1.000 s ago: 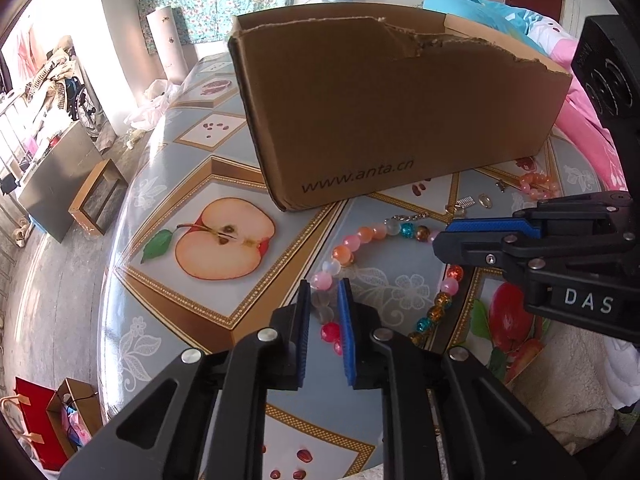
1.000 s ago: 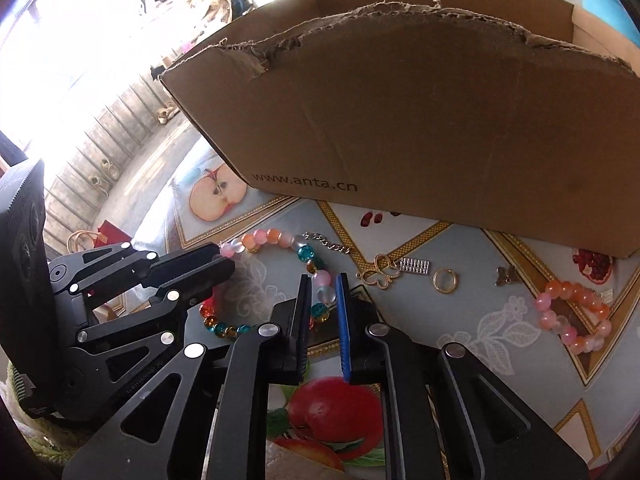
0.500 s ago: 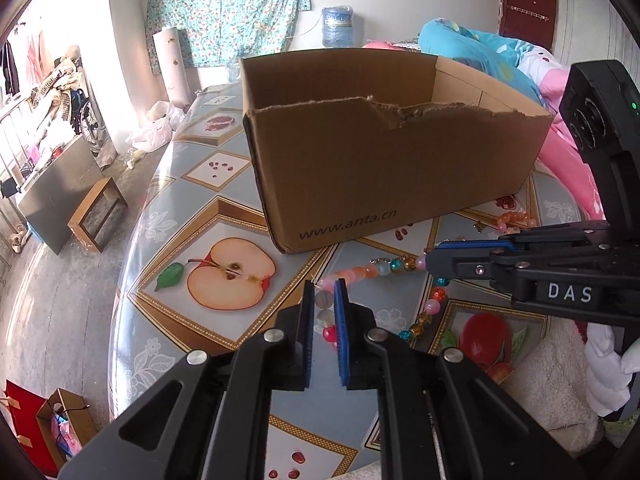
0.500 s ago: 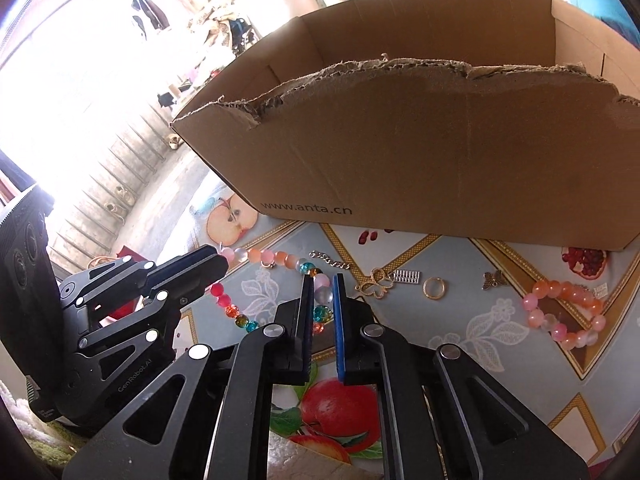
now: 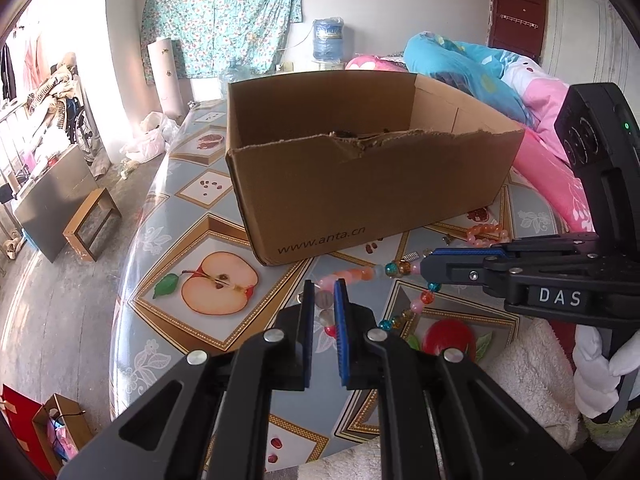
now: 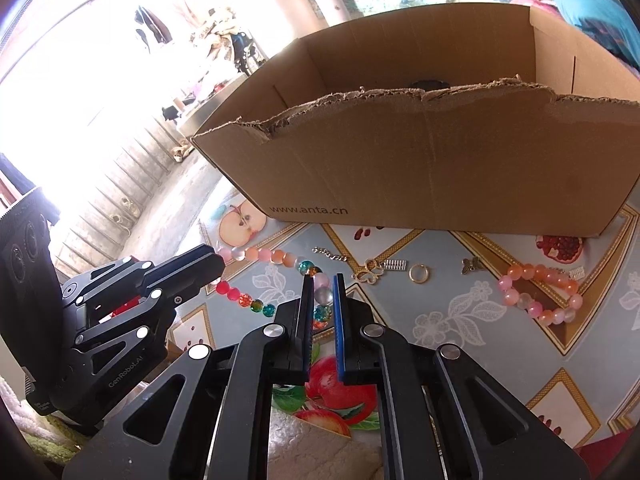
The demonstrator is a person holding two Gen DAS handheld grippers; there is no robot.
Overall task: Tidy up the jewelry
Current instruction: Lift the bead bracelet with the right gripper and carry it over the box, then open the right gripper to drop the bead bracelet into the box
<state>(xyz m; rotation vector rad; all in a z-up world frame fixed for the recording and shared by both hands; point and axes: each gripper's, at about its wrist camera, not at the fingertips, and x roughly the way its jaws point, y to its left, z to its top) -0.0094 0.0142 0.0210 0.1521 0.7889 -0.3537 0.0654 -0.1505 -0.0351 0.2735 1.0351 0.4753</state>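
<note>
A necklace of pink, orange, teal and clear beads (image 6: 264, 255) hangs stretched between both grippers, just above the fruit-patterned table (image 5: 192, 184). My left gripper (image 5: 323, 286) is shut on a few of its beads (image 5: 323, 300); the right gripper (image 5: 428, 266) holds the other side. In the right wrist view my right gripper (image 6: 322, 284) is shut on beads, and the left gripper (image 6: 218, 266) pinches the strand's far left end. An open cardboard box (image 5: 360, 192) with a torn front rim stands right behind the necklace.
To the right lie a pink-orange bracelet (image 6: 540, 292), a gold ring (image 6: 419, 273), a butterfly charm (image 6: 472, 265), a gold clover piece (image 6: 370, 274) and a short chain (image 6: 330, 254). Bedding (image 5: 540, 92) borders the table on the right; its left edge (image 5: 132, 264) drops to the floor.
Both grippers have risen with the necklace held between them. The box now looks lower and farther, and its inside shows over the torn rim.
</note>
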